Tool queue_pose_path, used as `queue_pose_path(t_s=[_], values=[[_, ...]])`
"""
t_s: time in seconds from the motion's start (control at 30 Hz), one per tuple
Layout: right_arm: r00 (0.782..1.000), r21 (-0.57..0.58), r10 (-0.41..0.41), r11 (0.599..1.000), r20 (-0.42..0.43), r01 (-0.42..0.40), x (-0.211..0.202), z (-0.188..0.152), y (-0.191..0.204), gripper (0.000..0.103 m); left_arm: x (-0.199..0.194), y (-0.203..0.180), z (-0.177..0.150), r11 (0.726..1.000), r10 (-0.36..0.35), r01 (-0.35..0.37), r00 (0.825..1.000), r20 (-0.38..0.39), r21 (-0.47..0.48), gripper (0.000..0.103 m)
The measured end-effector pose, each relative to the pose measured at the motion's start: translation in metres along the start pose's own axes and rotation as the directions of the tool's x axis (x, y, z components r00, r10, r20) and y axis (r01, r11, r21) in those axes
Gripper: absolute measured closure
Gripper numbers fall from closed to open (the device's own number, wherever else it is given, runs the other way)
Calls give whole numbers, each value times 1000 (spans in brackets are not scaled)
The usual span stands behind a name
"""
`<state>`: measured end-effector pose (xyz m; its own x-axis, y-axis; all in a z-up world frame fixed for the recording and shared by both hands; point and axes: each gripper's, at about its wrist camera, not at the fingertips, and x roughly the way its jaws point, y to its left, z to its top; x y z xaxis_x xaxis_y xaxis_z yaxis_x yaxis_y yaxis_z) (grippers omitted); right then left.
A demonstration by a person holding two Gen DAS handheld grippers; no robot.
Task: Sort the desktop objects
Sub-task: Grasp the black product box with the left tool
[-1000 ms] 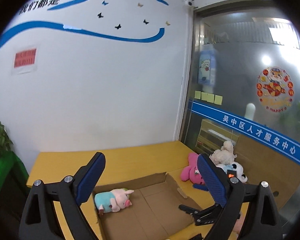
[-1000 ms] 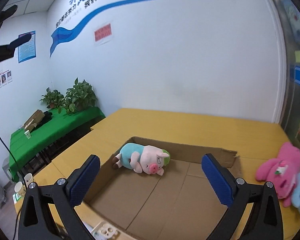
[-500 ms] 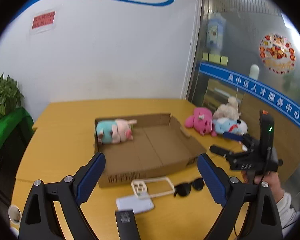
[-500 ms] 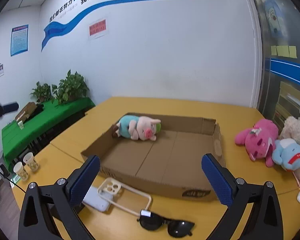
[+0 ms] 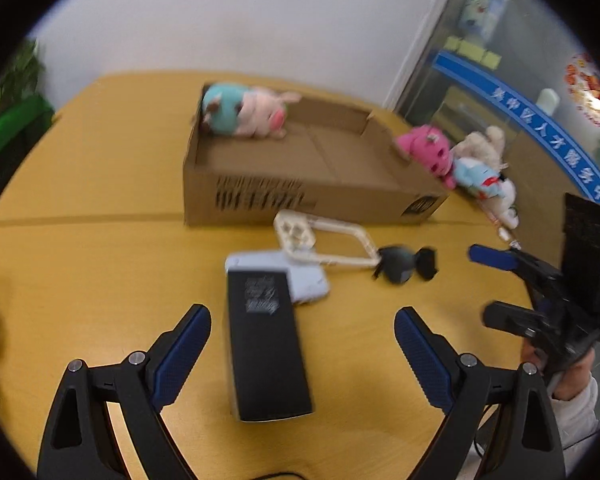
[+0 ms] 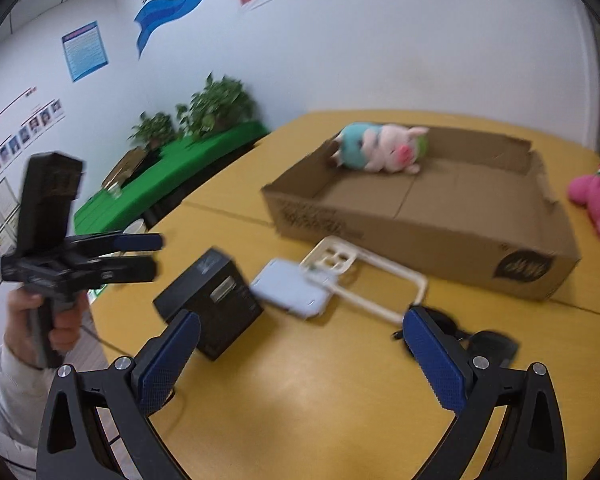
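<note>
Left wrist view: left gripper (image 5: 302, 338) angled down over black box (image 5: 265, 344), wide, empty; right gripper (image 6: 300, 346) likewise.

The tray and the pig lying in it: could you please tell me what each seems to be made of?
The tray looks like brown corrugated cardboard: matte, with fold creases, torn edges and black print on its front wall. The pig seems to be soft plush fabric, with a fuzzy, rounded pink and teal body, though the blur hides the detail.

I noted a yellow table (image 5: 100, 272), brown cardboard box (image 5: 300, 196) with black print, black case (image 5: 264, 344), pale blue phone (image 6: 290, 294), cream phone cover (image 5: 328, 240), and my tongs' blue pads (image 5: 180, 356).
</note>
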<state>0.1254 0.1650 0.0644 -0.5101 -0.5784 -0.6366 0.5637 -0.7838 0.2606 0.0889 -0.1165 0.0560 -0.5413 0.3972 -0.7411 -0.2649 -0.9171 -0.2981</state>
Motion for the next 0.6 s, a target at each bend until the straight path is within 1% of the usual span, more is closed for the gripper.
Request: queue_pose_path(t_s=[0.03, 0.07, 0.1, 0.17, 0.23, 0.33, 0.37, 0.43, 0.5, 0.53, 0.6], values=[[1000, -10, 2, 1000, -13, -2, 5, -4, 3, 0, 8, 4, -3, 1000, -7, 6, 1000, -22, -9, 14], [1000, -19, 2, 1000, -22, -2, 7, -6, 5, 0, 17, 7, -7, 1000, -13, 12, 999, -46, -19, 23], [999, -28, 1, 1000, -32, -2, 9, -8, 8, 0, 23, 8, -11, 999, -14, 12, 998, -67, -29, 27], [999, -35, 9, 999, -51, -11, 13, -12, 8, 0, 34, 8, -16, 999, 2, -6, 995, -100, -38, 50], [997, -31, 29, 999, -65, -31, 15, -17, 5, 0, 38, 5, -19, 998, -37, 31, 994, -108, -56, 52], [996, -2, 56, 998, -75, -57, 16, -22, -2, 0, 45, -12, -20, 999, -31, 29, 994, -109, -21, 53], [995, 19, 66, 998, -78, -65, 16, -24, -7, 0, 47, -17, -20, 999, -49, 47, 993, -110, -20, 53], [993, 58, 79, 996, -89, -74, 19, -30, -17, 0, 52, -21, -20, 994, -108, 104, 988, -113, -43, 54], [990, 97, 99, 991, -105, -89, 21, -35, -28, 0, 57, -21, -19, 980, -188, 179, 976, -112, -82, 58], [988, 107, 112, 989, -109, -100, 21, -38, -31, 0, 59, -20, -18, 971, -226, 215, 968, -112, -102, 60], [982, 110, 145, 985, -120, -132, 21, -44, -35, 0, 60, -20, -14, 948, -300, 285, 948, -101, -144, 60]])
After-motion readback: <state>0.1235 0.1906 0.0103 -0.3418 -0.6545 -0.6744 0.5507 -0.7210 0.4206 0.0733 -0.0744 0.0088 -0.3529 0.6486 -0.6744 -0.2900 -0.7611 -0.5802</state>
